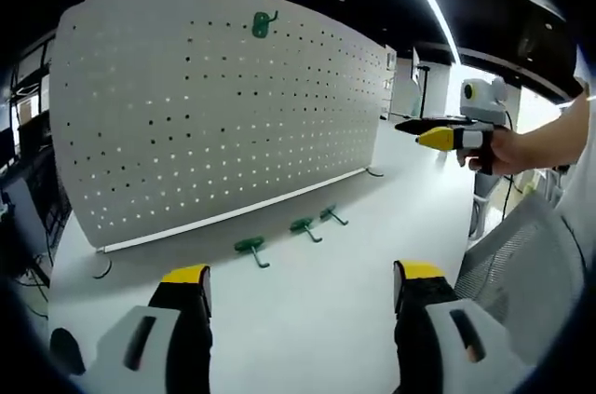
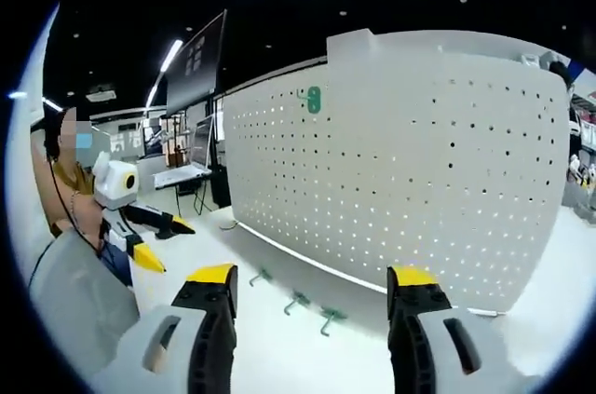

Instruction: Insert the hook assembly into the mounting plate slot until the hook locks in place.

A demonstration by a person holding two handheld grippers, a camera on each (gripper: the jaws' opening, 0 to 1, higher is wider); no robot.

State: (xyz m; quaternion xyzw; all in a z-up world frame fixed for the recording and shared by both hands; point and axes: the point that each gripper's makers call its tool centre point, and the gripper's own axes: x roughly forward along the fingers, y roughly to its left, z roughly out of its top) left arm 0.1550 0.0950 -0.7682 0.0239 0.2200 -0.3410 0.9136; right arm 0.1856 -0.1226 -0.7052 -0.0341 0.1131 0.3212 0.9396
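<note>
A white pegboard (image 1: 214, 105) stood upright on the white table (image 1: 354, 292), its holes serving as the mounting slots. 1 green hook (image 1: 264, 23) already hung high on it, seen too in the right gripper view (image 2: 314, 99), probably as the finished example. 3 more green hooks lay on the table just in front of the board's foot: (image 1: 251, 247), (image 1: 304, 225) and (image 1: 331, 215), laid out in a row within easy reach for pickup. The left gripper (image 1: 300, 287) hovered above the table short of them, jaws spread wide and holding nothing. The right gripper (image 2: 311, 296) faced the board from farther off, jaws likewise apart and empty; in the left gripper view it was held aloft (image 1: 447, 133) in a hand (image 1: 507, 147).
</note>
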